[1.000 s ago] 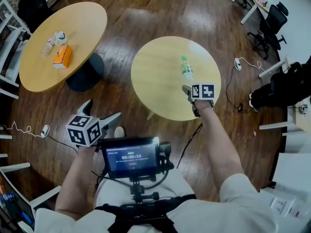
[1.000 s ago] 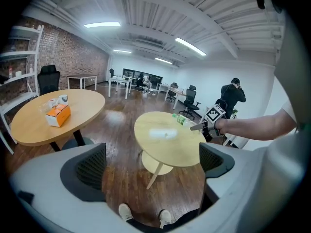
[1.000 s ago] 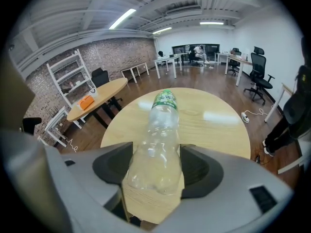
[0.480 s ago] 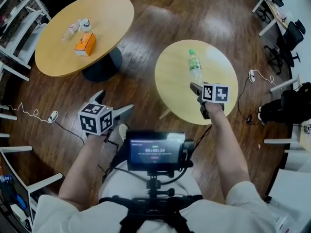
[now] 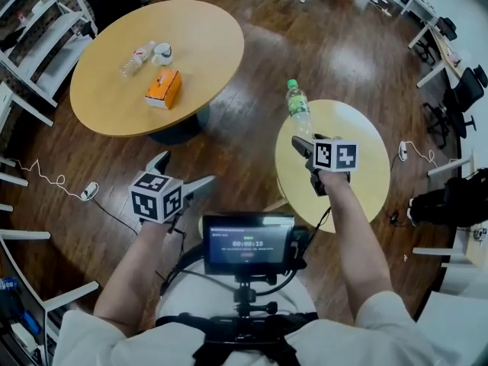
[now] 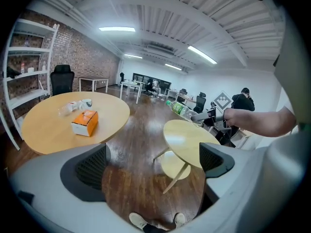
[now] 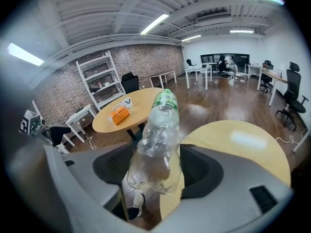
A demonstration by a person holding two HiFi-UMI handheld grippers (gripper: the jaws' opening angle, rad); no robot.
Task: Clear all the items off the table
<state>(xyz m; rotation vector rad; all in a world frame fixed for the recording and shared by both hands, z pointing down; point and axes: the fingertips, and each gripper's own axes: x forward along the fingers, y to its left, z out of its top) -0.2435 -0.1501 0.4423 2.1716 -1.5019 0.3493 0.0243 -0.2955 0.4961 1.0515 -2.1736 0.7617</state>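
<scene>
Right gripper is clamped on the lower body of the plastic bottle, held tilted and lifted clear of the small round table; left gripper stands wide open, empty. Advise a steady, moderate squeeze, as the thin wall likely flexes and could slip.

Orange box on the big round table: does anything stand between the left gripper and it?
Nothing visible does. The left gripper has its jaws apart and empty; only wooden floor and the big round table edge lie before the orange box.
</scene>
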